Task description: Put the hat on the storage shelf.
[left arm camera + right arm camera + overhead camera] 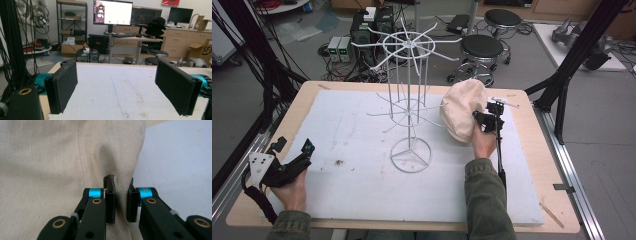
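Just right of the white wire rack (410, 100), my right hand-held gripper (484, 120) pinches a fold of the cream cap (462, 107) held above the table (362, 130), while my left hand-held gripper (292, 162) waits wide open, far off.

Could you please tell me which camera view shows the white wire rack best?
The high view: the white wire rack stands whole on the table, base to top spokes, left of the cream hat. The gripper views give no look at it.
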Action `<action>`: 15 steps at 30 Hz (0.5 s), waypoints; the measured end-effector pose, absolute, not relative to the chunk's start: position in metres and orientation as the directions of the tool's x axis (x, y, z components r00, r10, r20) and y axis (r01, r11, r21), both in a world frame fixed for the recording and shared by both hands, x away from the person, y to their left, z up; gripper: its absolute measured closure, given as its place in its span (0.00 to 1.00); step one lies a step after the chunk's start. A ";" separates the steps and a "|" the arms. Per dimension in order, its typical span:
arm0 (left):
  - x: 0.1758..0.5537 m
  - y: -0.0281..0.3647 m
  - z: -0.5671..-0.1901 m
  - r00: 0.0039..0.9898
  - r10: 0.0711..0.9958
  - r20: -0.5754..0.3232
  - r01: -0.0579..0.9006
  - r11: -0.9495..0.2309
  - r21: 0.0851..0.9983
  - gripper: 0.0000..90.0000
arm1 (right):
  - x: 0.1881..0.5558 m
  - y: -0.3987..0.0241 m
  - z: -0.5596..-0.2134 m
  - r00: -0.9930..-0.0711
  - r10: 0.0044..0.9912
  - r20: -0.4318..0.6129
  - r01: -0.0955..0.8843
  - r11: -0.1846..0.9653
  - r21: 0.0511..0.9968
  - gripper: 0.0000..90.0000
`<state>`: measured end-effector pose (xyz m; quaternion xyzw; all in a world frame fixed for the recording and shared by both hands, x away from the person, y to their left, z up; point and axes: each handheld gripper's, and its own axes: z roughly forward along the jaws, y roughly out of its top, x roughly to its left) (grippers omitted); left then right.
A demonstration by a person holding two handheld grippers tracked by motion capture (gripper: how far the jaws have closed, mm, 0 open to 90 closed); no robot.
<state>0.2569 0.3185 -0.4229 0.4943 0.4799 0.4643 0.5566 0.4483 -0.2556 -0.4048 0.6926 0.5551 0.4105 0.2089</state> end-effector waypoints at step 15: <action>0.259 0.312 -0.422 0.121 0.990 -0.072 -0.051 0.078 0.996 0.21 | 0.430 -0.260 -0.372 -0.036 0.937 0.348 0.518 -0.280 0.808 0.91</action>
